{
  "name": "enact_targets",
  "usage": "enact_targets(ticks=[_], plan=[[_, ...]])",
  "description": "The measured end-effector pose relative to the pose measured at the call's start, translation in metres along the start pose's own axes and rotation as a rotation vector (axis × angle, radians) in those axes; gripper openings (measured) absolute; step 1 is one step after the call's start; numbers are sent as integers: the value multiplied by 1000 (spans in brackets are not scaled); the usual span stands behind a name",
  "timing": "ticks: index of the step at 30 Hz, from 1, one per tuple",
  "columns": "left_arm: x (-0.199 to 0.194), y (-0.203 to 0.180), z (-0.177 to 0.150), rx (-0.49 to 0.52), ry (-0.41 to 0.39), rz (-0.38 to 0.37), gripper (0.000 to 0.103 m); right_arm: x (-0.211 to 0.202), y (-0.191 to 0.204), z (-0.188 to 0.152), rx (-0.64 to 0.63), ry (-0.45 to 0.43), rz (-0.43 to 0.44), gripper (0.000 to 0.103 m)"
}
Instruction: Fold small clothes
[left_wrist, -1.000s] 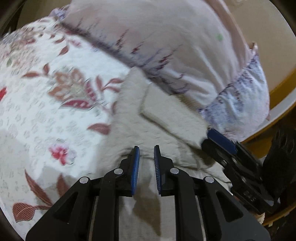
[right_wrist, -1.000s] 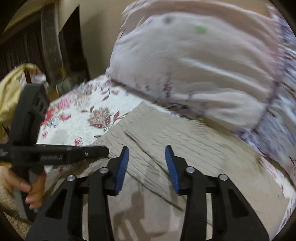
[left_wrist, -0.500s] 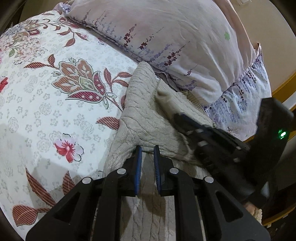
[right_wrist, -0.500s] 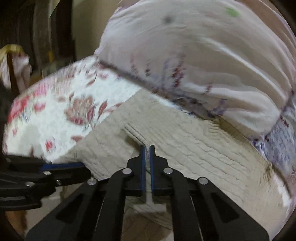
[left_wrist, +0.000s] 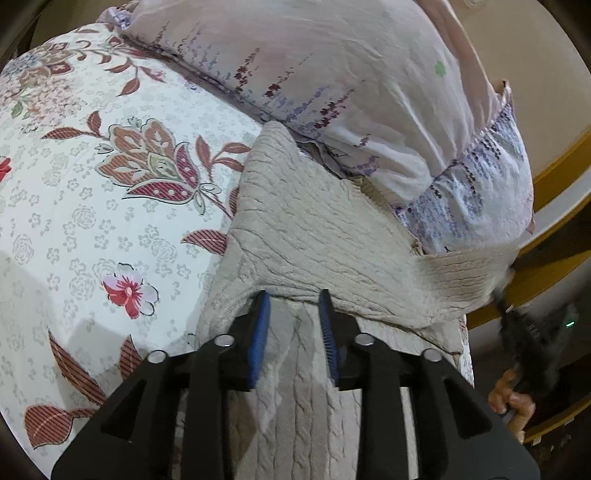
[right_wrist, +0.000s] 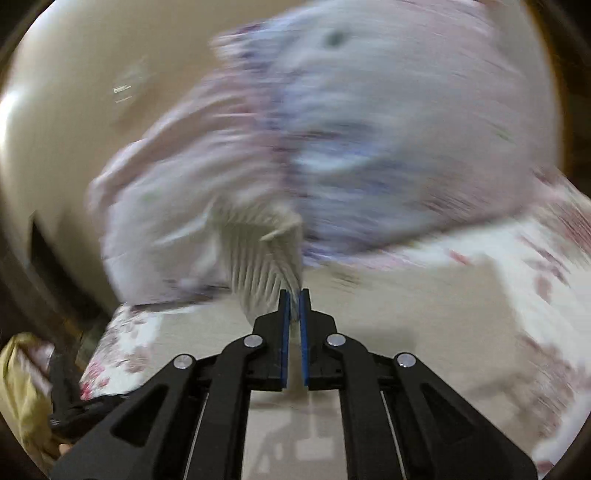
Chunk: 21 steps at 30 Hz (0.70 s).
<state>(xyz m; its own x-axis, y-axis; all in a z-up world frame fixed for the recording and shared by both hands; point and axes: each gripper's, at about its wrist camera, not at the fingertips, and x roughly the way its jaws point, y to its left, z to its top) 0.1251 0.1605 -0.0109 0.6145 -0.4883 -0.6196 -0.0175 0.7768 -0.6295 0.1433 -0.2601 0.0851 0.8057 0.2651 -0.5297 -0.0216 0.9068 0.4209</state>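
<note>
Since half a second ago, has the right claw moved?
Yes. The right claw, shut on the sweater, has swung away to the right and up: the pillow now fills its blurred view, and the sweater stretches off the bed.

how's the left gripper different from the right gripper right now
The left gripper is open, its blue pads apart over the beige knit sweater and pinching nothing; the right gripper is shut on a ribbed edge of that sweater. The left wrist view is sharp, while the right wrist view is smeared by motion blur. Both have black fingers with blue pads, and both face the pale floral pillow.
</note>
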Motion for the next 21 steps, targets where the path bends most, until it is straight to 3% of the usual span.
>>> enact_targets(ticks=[2,4,6,12,17,21], plan=[[-4,-4,-2,29,1,2,39,-3,-37,-8,61,59,-97,20],[-7,-8,-4,54,4,6,44,-9,-74,-11,162,87,-150,46],[-11,-12,-7,81,5,16,48,-15,-92,-11,242,86,-139,49],[-18,-18,-15,135,14,53,49,8,-105,-6,316,182,-44,46],[-20,-17,-19,147,28,67,49,36,-98,-17,335,278,-78,38],[-18,-17,-20,161,36,77,49,44,-93,-19,338,290,-57,17]])
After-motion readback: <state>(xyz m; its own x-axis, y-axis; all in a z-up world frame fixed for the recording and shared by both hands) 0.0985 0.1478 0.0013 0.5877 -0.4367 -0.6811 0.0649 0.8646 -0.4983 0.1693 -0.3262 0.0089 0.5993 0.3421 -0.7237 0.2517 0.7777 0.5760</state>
